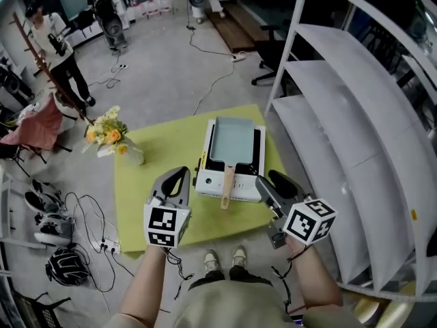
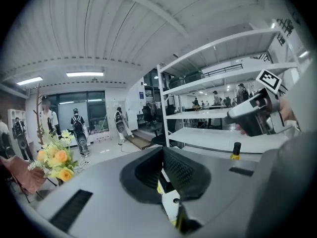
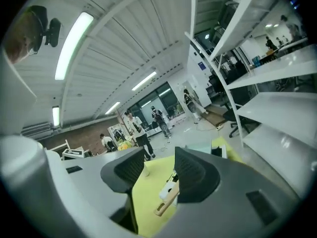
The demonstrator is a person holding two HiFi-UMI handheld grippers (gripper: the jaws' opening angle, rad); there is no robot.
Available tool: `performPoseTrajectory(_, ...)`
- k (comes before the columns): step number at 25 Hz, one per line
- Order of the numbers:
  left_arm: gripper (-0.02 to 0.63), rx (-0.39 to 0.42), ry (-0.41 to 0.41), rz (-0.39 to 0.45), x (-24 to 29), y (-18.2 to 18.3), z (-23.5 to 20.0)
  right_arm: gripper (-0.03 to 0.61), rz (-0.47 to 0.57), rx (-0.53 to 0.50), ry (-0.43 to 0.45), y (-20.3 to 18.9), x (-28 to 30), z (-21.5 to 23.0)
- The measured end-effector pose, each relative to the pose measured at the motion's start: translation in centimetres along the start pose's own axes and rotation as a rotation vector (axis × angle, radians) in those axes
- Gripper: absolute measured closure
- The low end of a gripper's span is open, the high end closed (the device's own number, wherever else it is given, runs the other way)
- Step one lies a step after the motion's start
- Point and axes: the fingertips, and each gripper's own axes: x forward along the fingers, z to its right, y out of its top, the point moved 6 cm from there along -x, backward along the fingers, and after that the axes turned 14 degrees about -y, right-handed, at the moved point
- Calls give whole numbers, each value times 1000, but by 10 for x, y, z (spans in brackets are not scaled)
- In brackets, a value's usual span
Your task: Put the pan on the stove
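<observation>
A pale teal rectangular pan (image 1: 232,139) sits on the white portable stove (image 1: 210,180), which stands on the yellow-green table (image 1: 157,156). The pan's wooden handle (image 1: 227,183) points toward me over the stove's front edge. My left gripper (image 1: 179,176) hovers just left of the stove's front, jaws together and empty. At the stove's front right corner is my right gripper (image 1: 270,181), open with nothing between its pads. In the right gripper view the handle (image 3: 166,202) shows through the gap, farther off, below the right gripper (image 3: 158,165).
A vase of yellow and orange flowers (image 1: 113,137) stands at the table's left edge. White shelving (image 1: 341,115) runs close along the right side. Cables, shoes and a helmet lie on the floor at left. A person (image 1: 58,53) stands far back left.
</observation>
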Motion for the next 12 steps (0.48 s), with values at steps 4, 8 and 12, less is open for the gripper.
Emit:
performPoseTrajectory(4,607,22,30,97,-27,38,5,420,109,-23,22,33,-33,-15)
performPoseTrajectory(8,607,54,52,145,-53,69,10,451,208,-92,15,60,-63,-24)
performPoseTrajectory(12,607,79,90,162,-79,90,13,479,278,-201,-18,75,-86,-34)
